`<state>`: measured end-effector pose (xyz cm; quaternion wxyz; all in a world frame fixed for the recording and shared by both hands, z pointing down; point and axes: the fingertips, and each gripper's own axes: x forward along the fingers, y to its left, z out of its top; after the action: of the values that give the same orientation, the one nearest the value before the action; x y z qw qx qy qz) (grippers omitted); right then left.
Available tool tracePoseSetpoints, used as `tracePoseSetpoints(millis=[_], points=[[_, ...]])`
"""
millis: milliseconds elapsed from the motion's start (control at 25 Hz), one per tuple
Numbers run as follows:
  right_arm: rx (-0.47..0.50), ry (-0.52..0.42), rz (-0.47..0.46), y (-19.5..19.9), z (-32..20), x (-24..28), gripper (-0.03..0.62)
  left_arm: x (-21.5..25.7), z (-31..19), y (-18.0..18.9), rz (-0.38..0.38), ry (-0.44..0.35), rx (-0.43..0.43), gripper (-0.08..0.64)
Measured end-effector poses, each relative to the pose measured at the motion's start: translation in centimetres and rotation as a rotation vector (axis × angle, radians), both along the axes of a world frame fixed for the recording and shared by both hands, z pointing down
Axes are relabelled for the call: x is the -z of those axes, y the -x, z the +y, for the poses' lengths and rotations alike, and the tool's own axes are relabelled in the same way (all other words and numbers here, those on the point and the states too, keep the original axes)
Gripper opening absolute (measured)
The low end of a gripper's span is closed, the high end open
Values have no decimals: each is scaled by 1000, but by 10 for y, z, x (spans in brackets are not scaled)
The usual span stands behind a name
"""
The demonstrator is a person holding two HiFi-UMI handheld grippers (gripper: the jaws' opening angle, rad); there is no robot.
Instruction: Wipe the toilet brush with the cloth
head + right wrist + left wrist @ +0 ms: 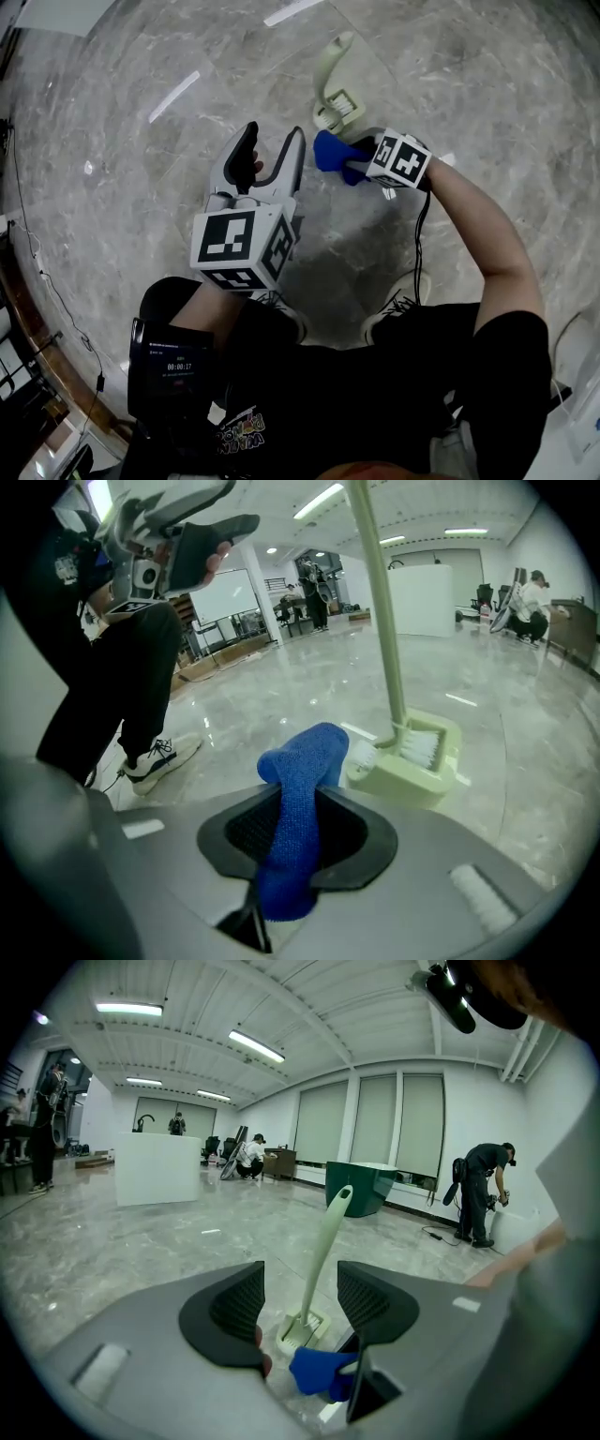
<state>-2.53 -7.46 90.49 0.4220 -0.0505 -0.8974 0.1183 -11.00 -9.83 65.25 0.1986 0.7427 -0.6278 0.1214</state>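
The right gripper (298, 832) has its jaws pressed together on a blue cloth (295, 799) — the knitted fabric is pinched between the dark pads, a short end hanging out below and the longer end rising up and forward past the jaw tips. That free end sits just beside the white bristles of the toilet brush (420, 744); whether it actually touches them I cannot tell. The brush stands head-down in its pale green square holder (412, 778), the long pale green handle rising from it at a slight lean, with a loop at the top end. The holder sits on the grey marble floor (469, 75), right in front of the person. The left gripper (272, 150) hangs to the left of the other one, its jaws standing wide apart with nothing between the pads — from its own view the brush handle only shows through the gap, further off. Below the grippers, the person's dark-laced sneaker (401, 305) is planted on the floor.
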Motion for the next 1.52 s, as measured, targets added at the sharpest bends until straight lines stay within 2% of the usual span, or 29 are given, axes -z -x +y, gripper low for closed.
tracePoseSetpoints(millis=[120, 360, 480, 600, 680, 800, 920, 1000, 1120, 1200, 1360, 1440, 1520], points=[[-120, -9, 47, -34, -34, -15, 102, 1, 0, 0, 1, -4, -1, 245], [-462, -43, 132, -127, -114, -26, 101, 2, 0, -2, -1, -7, -15, 245], [-648, -151, 164, -158, -151, -21, 101, 2, -1, -2, 0, -8, -14, 245], [-750, -263, 184, -169, -171, -17, 103, 3, -1, -1, -4, -9, -16, 245], [-798, -293, 209, -172, -176, -22, 106, 4, -1, 0, -4, -9, -14, 245], [-857, -287, 213, -172, -177, -28, 115, 5, -1, 2, 1, -8, -5, 245], [-845, -346, 169, -164, -177, -20, 143, 7, 0, 1, 4, -9, -8, 244], [-825, -409, 123, -159, -176, -8, 201, 10, 2, -2, 21, -12, -16, 244], [-817, -485, 59, -156, -173, 15, 203, 24, 5, -10, 57, -38, -28, 244], [-849, -512, 2, -158, -171, 35, 178, 32, 9, -16, 59, -58, -32, 244], [-946, -542, -133, -162, -171, 83, 5, 33, 19, -28, -36, -82, -45, 244], [-987, -492, -161, -162, -165, 97, 3, 26, 29, -34, -44, -64, -56, 244], [-1020, -407, -178, -156, -144, 110, 2, 19, 46, -36, -21, 1, -55, 244]])
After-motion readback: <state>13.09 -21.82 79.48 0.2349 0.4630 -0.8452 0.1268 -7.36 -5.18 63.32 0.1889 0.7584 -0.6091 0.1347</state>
